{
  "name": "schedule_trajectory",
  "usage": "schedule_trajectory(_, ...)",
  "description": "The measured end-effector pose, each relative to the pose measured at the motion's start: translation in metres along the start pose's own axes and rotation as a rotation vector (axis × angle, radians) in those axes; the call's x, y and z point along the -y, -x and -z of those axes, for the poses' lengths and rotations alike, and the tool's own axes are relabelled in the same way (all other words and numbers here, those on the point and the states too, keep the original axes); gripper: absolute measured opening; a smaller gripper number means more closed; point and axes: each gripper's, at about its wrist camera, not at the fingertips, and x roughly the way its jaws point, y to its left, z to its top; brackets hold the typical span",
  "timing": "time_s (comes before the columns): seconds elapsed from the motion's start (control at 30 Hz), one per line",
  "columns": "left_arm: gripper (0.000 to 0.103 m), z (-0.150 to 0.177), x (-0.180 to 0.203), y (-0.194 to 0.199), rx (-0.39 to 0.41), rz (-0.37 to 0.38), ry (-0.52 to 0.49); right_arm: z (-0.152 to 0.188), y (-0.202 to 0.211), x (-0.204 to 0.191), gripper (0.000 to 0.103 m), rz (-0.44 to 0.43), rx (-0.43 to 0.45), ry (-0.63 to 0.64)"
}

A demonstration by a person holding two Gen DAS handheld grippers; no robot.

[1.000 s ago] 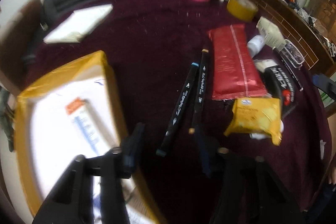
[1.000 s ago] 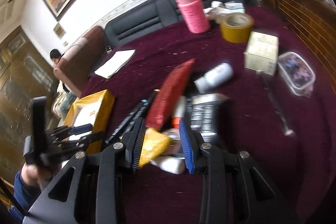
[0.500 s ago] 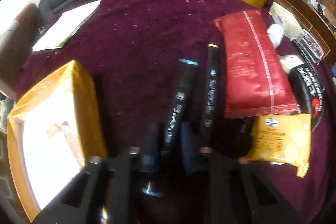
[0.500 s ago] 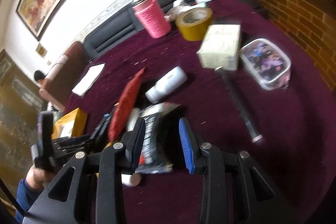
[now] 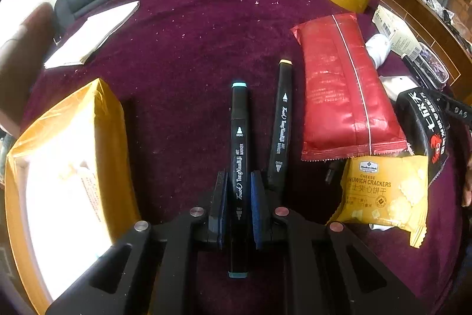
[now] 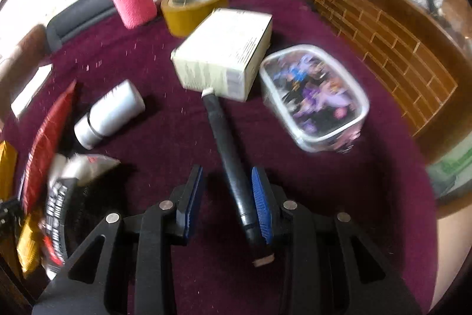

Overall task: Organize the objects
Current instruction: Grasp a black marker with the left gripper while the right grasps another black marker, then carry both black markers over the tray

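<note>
Maroon cloth covers the counter [image 5: 191, 28]. Left wrist view: the left tongs [image 5: 238, 207] are clamped on the blue-capped marker [image 5: 239, 143] at lower centre, a second marker [image 5: 281, 123] just beside; lifting could nudge it. Right wrist view, blurred: the right tongs [image 6: 227, 197] are closing around a black pen [image 6: 228, 149] hugging one pad; off-centre, it may roll free toward the clear box [image 6: 317, 96].
</note>
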Motion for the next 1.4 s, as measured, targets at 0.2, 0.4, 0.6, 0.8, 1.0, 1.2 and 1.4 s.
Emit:
schedule_trajectory(0.2, 0.012, 0.0, 0.006, 0.0, 0.018, -0.045, 0.015, 0.007, 0.004, -0.008, 0.012, 0.079, 0.05, 0.072)
schedule_trajectory(0.4, 0.012, 0.009, 0.007, 0.01, 0.022, -0.006, 0.073, 0.011, 0.015, 0.004, 0.012, -0.011, 0.066, -0.014)
schedule_trajectory(0.6, 0.012, 0.023, 0.007, 0.031, 0.053, 0.072, 0.14, 0.01, 0.03, 0.0, 0.012, -0.108, 0.097, -0.046)
schedule_trajectory(0.8, 0.012, 0.046, 0.005, 0.06, 0.112, 0.153, 0.186, 0.017, 0.047, -0.007, 0.012, -0.216, 0.121, -0.09)
schedule_trajectory(1.0, 0.012, 0.071, -0.005, 0.094, 0.178, 0.206, 0.209, 0.041, 0.082, -0.034, 0.012, -0.353, 0.155, -0.076)
schedule_trajectory(1.2, 0.012, 0.098, -0.03, 0.126, 0.25, 0.221, 0.251, 0.061, 0.12, -0.085, 0.012, -0.515, 0.178, 0.009)
schedule_trajectory(1.4, 0.012, 0.134, -0.07, 0.147, 0.294, 0.205, 0.316, 0.087, 0.147, -0.162, 0.012, -0.647, 0.143, 0.152)
